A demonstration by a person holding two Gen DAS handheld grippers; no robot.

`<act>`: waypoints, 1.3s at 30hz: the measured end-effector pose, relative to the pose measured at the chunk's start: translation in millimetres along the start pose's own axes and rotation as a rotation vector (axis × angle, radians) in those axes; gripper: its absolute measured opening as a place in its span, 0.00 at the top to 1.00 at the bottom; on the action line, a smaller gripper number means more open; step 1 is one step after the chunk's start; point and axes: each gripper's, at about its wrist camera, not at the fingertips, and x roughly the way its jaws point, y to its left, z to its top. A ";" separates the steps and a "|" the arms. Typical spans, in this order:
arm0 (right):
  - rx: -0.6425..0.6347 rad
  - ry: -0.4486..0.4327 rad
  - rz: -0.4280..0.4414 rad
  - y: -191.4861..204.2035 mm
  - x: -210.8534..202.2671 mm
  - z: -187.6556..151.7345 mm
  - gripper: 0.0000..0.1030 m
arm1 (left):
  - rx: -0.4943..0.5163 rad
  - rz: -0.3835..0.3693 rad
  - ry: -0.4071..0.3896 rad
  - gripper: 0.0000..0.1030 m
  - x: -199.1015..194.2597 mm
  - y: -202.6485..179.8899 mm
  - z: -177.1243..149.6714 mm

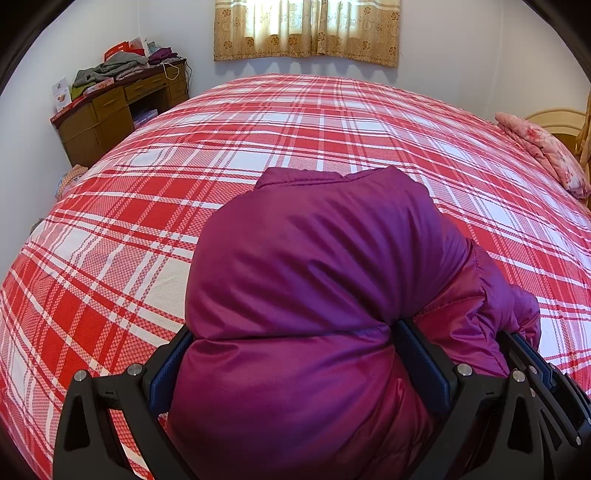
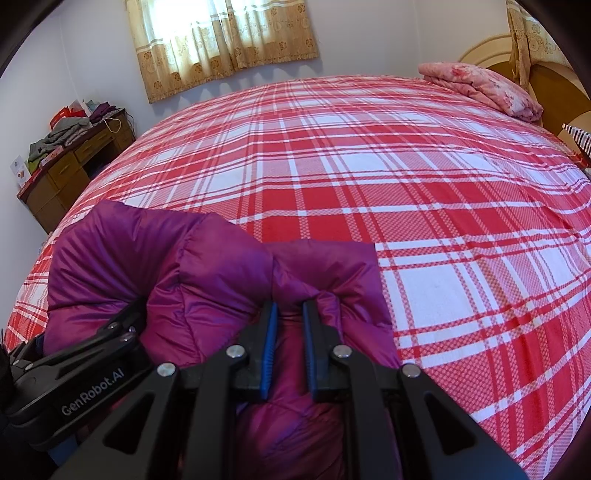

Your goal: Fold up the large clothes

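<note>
Left wrist view showed a bed (image 1: 147, 206) covered by a red-and-white plaid sheet, its surface smooth and taking up most of the room. A bulky purple puffer jacket (image 1: 314, 266) was bundled at the near edge of that bed, puffed up in a rounded mound. The left gripper (image 1: 295, 365) had its fingers (image 1: 424, 365) spread wide around a thick fold of the jacket, which filled the whole gap between them. Just to its right, the right gripper (image 1: 532, 362) pressed into the same garment.

In the right wrist view, the right gripper (image 2: 290, 332) had its blue-padded fingers (image 2: 269, 339) drawn narrow, pinching a ridge of the jacket (image 2: 207, 266). The left gripper (image 2: 122, 328) sat close beside it on the left, buried in the fabric.

Beyond the bed (image 2: 406, 184), a pale wall carried a window with a short beige floral curtain (image 1: 306, 29), light coming through it. In the far left corner stood a brown wooden counter (image 1: 107, 114) with drawers, its top piled with folded grey and purple clothes (image 1: 118, 66) and some red boxes. At the far right end of the bed lay a folded pink floral quilt (image 2: 484, 88), next to a curved wooden headboard (image 2: 554, 96). A second strip of beige curtain (image 2: 528, 33) hung by that headboard
</note>
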 end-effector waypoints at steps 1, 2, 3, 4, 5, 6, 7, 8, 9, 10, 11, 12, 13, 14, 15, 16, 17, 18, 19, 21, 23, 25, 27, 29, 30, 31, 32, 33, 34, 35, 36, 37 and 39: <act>0.000 0.000 0.000 0.1 -0.6 0.1 0.86 | -0.001 -0.001 0.000 0.01 -0.1 0.3 0.1; 0.000 0.000 0.001 0.6 -0.7 0.2 0.86 | -0.001 -0.002 0.000 0.01 -0.3 0.6 0.1; 0.001 -0.001 0.001 0.3 -0.8 0.0 0.86 | -0.001 -0.002 -0.001 0.01 -0.4 0.7 0.0; 0.002 -0.001 0.002 0.2 -0.7 0.0 0.86 | -0.001 -0.001 -0.001 0.01 -0.4 0.4 -0.1; 0.001 -0.001 0.001 0.5 -0.5 0.3 0.86 | 0.000 0.000 -0.001 0.01 -0.4 0.1 -0.2; 0.001 -0.001 0.001 0.7 -0.6 0.7 0.86 | 0.000 0.000 -0.001 0.01 -0.1 0.4 -0.2; 0.001 -0.001 0.001 0.6 -0.6 0.6 0.86 | 0.000 -0.001 0.000 0.01 -0.1 0.4 -0.3; 0.001 -0.001 0.001 0.5 -0.5 0.7 0.86 | -0.001 -0.001 0.000 0.01 -0.1 0.5 -0.3; 0.001 -0.001 0.001 0.4 -0.5 0.6 0.86 | 0.000 0.000 0.000 0.01 0.0 0.1 -0.2; 0.001 -0.001 0.000 0.7 -0.5 0.3 0.86 | 0.000 0.000 0.000 0.01 0.0 0.2 -0.2; 0.001 -0.001 0.000 0.5 -0.7 0.5 0.86 | 0.000 0.000 -0.001 0.01 0.0 0.3 -0.2; 0.001 -0.001 0.001 0.3 -0.5 0.6 0.86 | 0.000 0.000 -0.001 0.01 0.2 0.1 0.0; 0.001 -0.001 0.001 0.6 -0.5 0.6 0.86 | 0.000 0.000 0.000 0.01 0.3 0.2 0.0; 0.000 -0.001 0.000 0.5 -0.5 0.6 0.86 | 0.000 0.000 0.000 0.01 0.4 0.0 0.1; 0.001 0.000 0.001 0.4 -0.5 0.8 0.86 | 0.000 0.000 0.000 0.01 0.4 0.1 0.1; 0.001 -0.001 0.001 0.7 -0.5 0.3 0.86 | 0.000 -0.001 0.000 0.01 0.5 0.3 0.1; 0.001 -0.001 0.002 0.4 -0.6 0.5 0.86 | 0.000 -0.001 0.000 0.01 0.6 -0.2 0.2; 0.002 -0.001 0.002 0.4 -0.5 0.5 0.86 | 0.000 0.000 -0.001 0.01 0.7 -0.3 0.3; 0.001 -0.001 0.000 0.9 -0.5 0.1 0.86 | 0.000 0.000 0.000 0.01 0.8 -0.4 0.4; 0.000 -0.001 0.000 0.6 -0.6 0.6 0.86 | 0.001 0.000 0.000 0.01 0.9 -0.3 0.3; 0.001 -0.001 0.001 0.7 -0.6 0.3 0.86 | 0.000 0.001 0.001 0.01 1.0 -0.5 0.4; 0.000 -0.001 0.000 0.8 -0.5 0.0 0.86 | 0.001 0.002 0.001 0.01 1.1 -0.7 0.4; 0.002 -0.001 0.002 0.6 -0.6 0.4 0.86 | 0.001 0.001 0.001 0.01 1.1 -0.6 0.2; 0.003 -0.001 0.004 0.9 -0.6 0.8 0.86 | 0.000 0.001 0.001 0.01 0.9 -0.8 0.2; 0.003 -0.001 0.005 0.9 -0.4 0.9 0.85 | 0.000 0.000 0.004 0.01 1.2 -0.7 0.5; 0.004 -0.001 0.008 1.0 -0.6 0.9 0.85 | -0.005 -0.011 0.013 0.01 2.2 0.3 1.9; 0.011 0.002 0.021 -0.5 -0.4 1.9 0.84 | -0.018 -0.034 0.029 0.01 2.8 4.0 3.0; 0.022 0.005 0.040 -3.2 -0.9 2.8 0.84 | -0.038 -0.083 0.055 0.01 1.5 11.0 4.7; 0.031 0.008 0.065 -5.8 -2.9 3.7 0.80 | -0.043 -0.131 0.084 0.01 -2.2 17.8 5.1; 0.032 0.011 0.096 -8.4 -6.9 4.4 0.75 | -0.052 -0.171 0.090 0.01 -11.6 26.7 3.9; 0.029 0.008 0.127 -9.9 -12.5 3.4 0.59 | -0.060 -0.200 0.074 0.01 -24.9 36.2 1.4; 0.024 -0.003 0.154 -13.4 -21.7 1.8 0.38 | -0.062 -0.222 0.052 0.01 -37.8 44.0 -2.6; 0.047 -0.069 0.161 -26.2 -49.9 -7.2 0.19 | -0.052 -0.256 0.006 0.01 -62.8 61.9 -16.4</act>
